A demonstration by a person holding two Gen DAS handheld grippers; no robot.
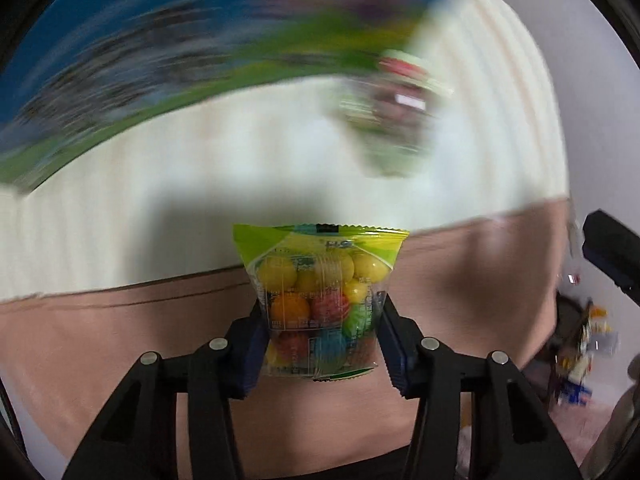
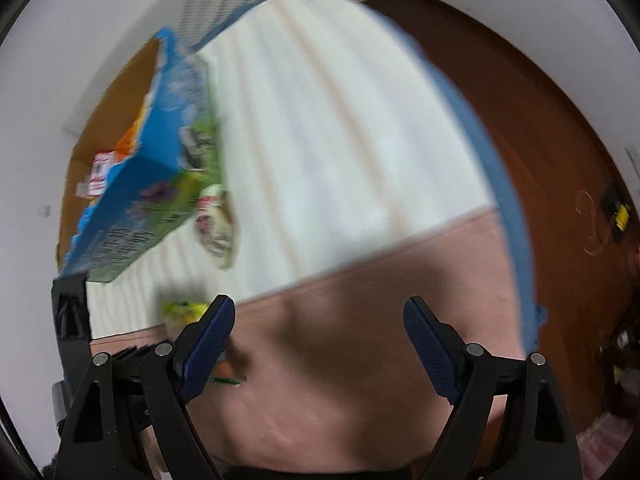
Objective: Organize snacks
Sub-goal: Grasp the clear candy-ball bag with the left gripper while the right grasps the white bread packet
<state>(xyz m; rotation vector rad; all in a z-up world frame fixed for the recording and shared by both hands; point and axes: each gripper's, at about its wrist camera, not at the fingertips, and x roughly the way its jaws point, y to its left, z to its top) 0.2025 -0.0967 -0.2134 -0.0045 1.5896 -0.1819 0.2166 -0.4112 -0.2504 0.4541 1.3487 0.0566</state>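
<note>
Between the blue pads of the left claw (image 1: 320, 344): pinching a small candy packet (image 1: 320, 300) of coloured balls at mid-body, sealed green end pointing away, over the pink cloth (image 1: 120, 344); probably gripping low to keep the contents from slumping. Right claw (image 2: 320, 344) hanging spread and empty above the same cloth. Blurred blue snack box (image 2: 160, 160) lying beyond on the white ribbed mat (image 2: 340, 140), likely the destination.

The left claw (image 1: 322, 324) points steeply down, its two blue pads (image 1: 250, 354) pressed against the sides of a candy bag (image 1: 320, 300) that stands between them, gripped at its lower half. The right claw (image 2: 320, 344) also tilts downward, its blue-padded fingers (image 2: 210, 340) spread wide apart with nothing between them.
</note>
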